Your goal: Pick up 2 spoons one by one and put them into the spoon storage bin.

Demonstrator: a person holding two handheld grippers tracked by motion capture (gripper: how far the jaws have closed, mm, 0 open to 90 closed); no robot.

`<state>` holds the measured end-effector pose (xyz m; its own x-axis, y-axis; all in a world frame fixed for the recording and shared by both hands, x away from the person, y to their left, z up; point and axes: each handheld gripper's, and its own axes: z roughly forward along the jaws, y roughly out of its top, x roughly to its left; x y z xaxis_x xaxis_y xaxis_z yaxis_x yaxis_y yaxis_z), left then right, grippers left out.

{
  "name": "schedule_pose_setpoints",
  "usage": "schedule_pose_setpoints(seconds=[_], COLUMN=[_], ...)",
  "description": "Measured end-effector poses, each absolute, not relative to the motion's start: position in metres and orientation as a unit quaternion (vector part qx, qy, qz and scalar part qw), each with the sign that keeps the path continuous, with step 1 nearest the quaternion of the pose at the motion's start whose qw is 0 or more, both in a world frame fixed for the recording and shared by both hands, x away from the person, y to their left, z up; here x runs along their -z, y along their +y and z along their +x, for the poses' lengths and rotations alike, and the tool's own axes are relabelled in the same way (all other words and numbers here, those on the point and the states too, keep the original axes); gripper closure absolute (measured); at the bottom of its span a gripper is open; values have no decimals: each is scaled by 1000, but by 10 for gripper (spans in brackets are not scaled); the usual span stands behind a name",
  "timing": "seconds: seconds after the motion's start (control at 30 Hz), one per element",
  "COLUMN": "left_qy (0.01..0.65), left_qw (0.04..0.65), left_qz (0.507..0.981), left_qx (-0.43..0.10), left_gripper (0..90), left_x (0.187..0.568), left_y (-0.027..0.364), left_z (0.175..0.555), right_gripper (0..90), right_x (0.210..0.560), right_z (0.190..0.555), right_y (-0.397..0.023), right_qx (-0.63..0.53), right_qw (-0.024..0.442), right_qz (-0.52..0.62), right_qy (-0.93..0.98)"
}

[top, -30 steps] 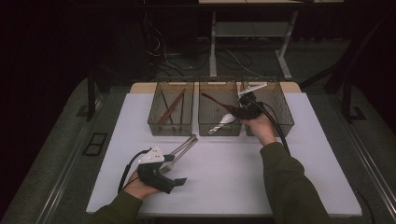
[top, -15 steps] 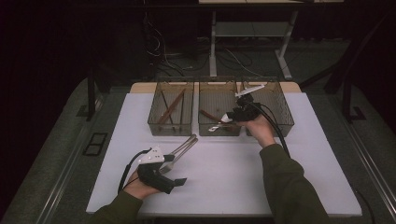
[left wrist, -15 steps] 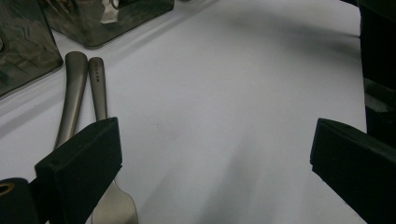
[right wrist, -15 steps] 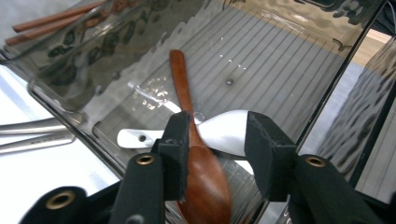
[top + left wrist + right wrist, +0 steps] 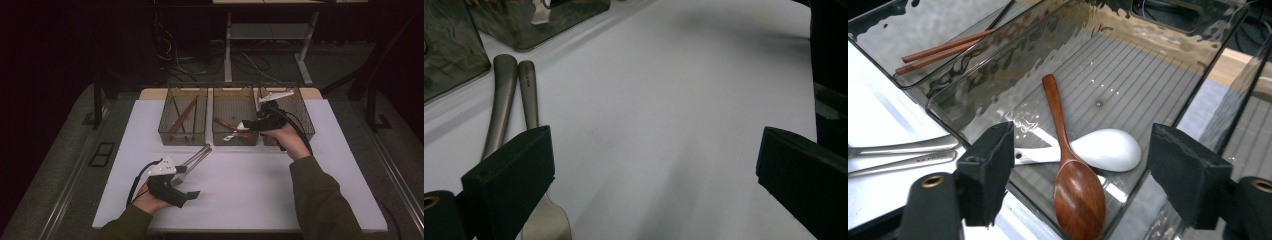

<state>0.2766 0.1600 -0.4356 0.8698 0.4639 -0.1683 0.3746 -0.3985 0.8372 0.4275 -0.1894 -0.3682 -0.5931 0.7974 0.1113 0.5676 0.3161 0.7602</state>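
Both forearms wear long, dark olive-green sleeves reaching to the wrists. The left hand-held gripper [image 5: 192, 193], near on the left, has a black body topped by a pale grey three-cornered plate, with a black cable looping from it. The right hand-held gripper [image 5: 243, 125], farther off on the right, is black too, bears a similar pale plate, and trails a black cable. Their jaws end in blocky matt black pads [image 5: 990, 167]
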Motion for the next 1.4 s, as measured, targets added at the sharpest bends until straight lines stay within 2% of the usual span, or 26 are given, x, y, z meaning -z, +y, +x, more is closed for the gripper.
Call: schedule_pose_setpoints(seconds=[0.13, 0.37, 1.0, 1.4], left_qy=[252, 251, 251, 249], left_qw=[486, 487, 486, 486], left_qz=[836, 836, 836, 837], left_qx=[-45, -45, -47, -47], left_gripper=[15, 15, 14, 15], left_x=[436, 436, 435, 435], left_y=[160, 160, 160, 160], left_z=[277, 277, 276, 275], right_gripper=[191, 147, 145, 146], right_x=[365, 365, 380, 405], right_z=[422, 408, 356, 329], right_y=[-195, -203, -229, -248], right_qx=[-418, -439, -448, -447], right_qw=[132, 136, 145, 145], right_qz=[424, 403, 374, 378], right_qy=[792, 791, 799, 798])
